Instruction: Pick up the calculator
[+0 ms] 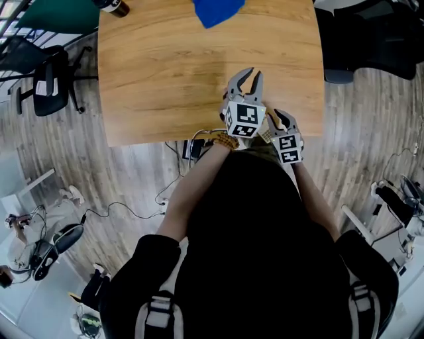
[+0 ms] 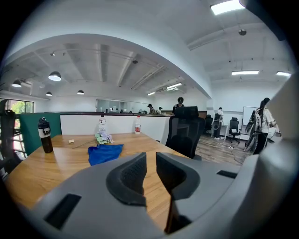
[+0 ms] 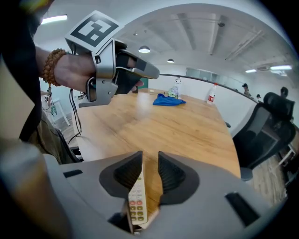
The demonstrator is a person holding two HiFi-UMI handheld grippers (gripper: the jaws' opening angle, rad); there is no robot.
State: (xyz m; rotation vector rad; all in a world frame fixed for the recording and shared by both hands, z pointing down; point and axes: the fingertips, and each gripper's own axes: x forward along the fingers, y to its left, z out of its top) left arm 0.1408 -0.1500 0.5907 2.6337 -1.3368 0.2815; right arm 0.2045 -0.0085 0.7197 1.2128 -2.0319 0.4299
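Observation:
A cream calculator [image 3: 137, 196] with coloured keys stands on edge between the jaws of my right gripper [image 3: 150, 161]. It leans against the left pad, with a gap to the right pad, so that gripper is open. In the head view my right gripper [image 1: 277, 118] hangs at the near edge of the wooden table [image 1: 165, 66], tilted downward. My left gripper [image 1: 252, 74] is just left of it over the table, open with a narrow gap and nothing between its jaws. In its own view the left gripper [image 2: 150, 161] looks out level across the tabletop.
A blue cloth [image 1: 217, 10] lies at the table's far end, with a dark bottle [image 1: 112, 5] at the far left corner. A black chair [image 1: 50, 79] stands left of the table, another [image 2: 184, 130] to the right. Cables lie on the floor under the near edge.

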